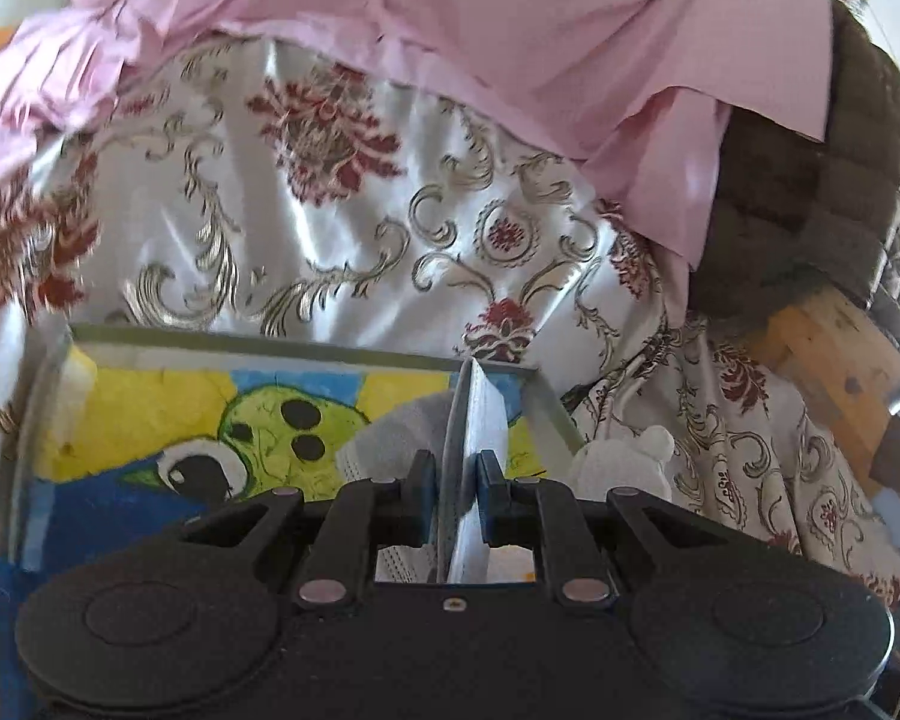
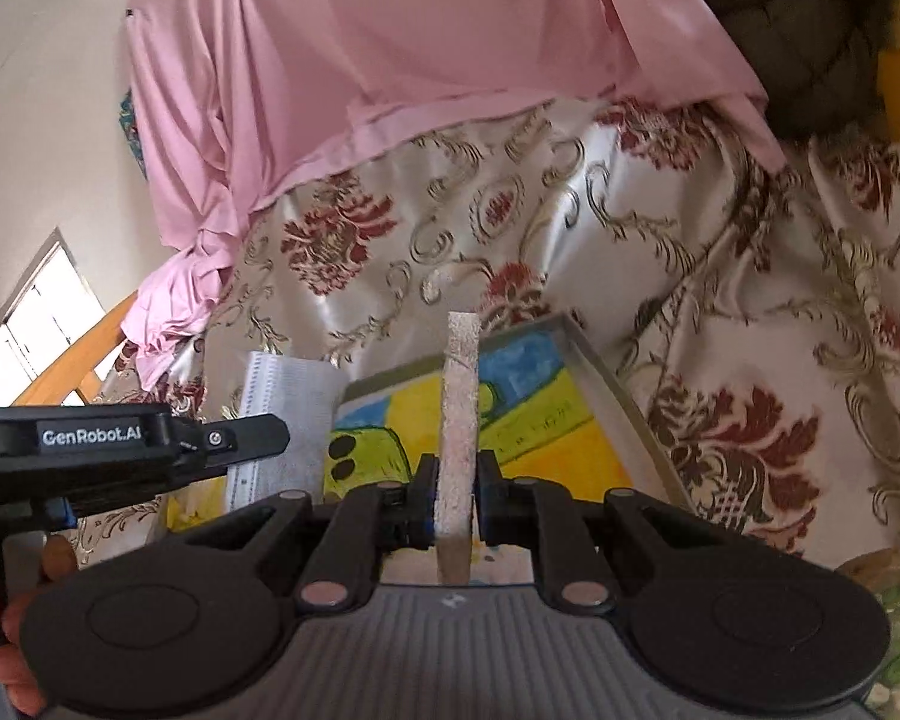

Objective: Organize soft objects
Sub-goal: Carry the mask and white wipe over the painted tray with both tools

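Observation:
My left gripper (image 1: 457, 483) is shut on a white pleated face mask (image 1: 477, 420), held edge-on above a metal tray (image 1: 306, 341) with a yellow, green and blue cartoon picture inside. In the right wrist view the left gripper (image 2: 270, 426) and its mask (image 2: 285, 402) show at the left. My right gripper (image 2: 457, 489) is shut on a thin pinkish-beige sponge pad (image 2: 461, 420), held upright over the same tray (image 2: 600, 372). A grey-white cloth (image 1: 390, 426) lies in the tray. A small white plush piece (image 1: 624, 462) sits beside the tray's right edge.
A satin floral cloth (image 1: 330, 228) covers the surface behind the tray, with a pink sheet (image 1: 480, 30) draped above it. A dark brown knitted cushion (image 1: 810, 180) rests on a wooden frame (image 1: 834, 360) at the right. A window (image 2: 36, 324) is at the far left.

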The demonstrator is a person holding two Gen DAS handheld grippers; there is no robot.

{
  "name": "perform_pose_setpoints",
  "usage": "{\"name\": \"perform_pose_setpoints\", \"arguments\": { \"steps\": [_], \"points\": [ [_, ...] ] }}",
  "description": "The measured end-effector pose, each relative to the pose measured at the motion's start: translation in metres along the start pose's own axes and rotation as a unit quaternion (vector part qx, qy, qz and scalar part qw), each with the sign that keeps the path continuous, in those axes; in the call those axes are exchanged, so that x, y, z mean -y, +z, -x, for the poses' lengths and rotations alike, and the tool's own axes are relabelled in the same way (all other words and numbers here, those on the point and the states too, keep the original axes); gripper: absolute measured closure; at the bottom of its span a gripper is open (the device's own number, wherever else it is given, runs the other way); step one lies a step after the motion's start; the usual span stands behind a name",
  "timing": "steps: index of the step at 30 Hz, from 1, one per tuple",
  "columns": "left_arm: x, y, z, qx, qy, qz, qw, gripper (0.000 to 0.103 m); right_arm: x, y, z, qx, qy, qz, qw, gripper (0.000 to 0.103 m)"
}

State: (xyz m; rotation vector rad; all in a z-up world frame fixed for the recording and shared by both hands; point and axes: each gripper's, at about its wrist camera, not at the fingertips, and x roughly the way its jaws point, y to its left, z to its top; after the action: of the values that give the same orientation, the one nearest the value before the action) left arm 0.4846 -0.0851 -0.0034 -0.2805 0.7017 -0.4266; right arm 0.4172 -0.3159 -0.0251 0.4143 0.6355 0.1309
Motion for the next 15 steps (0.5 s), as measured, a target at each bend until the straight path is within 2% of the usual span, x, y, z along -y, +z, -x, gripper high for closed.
{"name": "perform_pose_setpoints", "arguments": {
  "steps": [7, 9, 15],
  "points": [
    [0.002, -0.007, -0.009, -0.016, 0.009, 0.000, 0.9998, 0.088, 0.010, -0.003, -0.008, -0.022, -0.013, -0.019, 0.999, 0.089],
    [0.003, -0.009, -0.009, -0.020, 0.011, 0.000, 0.9997, 0.088, 0.010, -0.003, -0.009, -0.028, -0.015, -0.020, 0.999, 0.086],
    [0.010, -0.015, 0.000, -0.021, 0.018, -0.013, 0.9995, 0.073, 0.014, -0.004, -0.007, -0.047, -0.020, -0.032, 0.998, 0.072]
  ]
}}
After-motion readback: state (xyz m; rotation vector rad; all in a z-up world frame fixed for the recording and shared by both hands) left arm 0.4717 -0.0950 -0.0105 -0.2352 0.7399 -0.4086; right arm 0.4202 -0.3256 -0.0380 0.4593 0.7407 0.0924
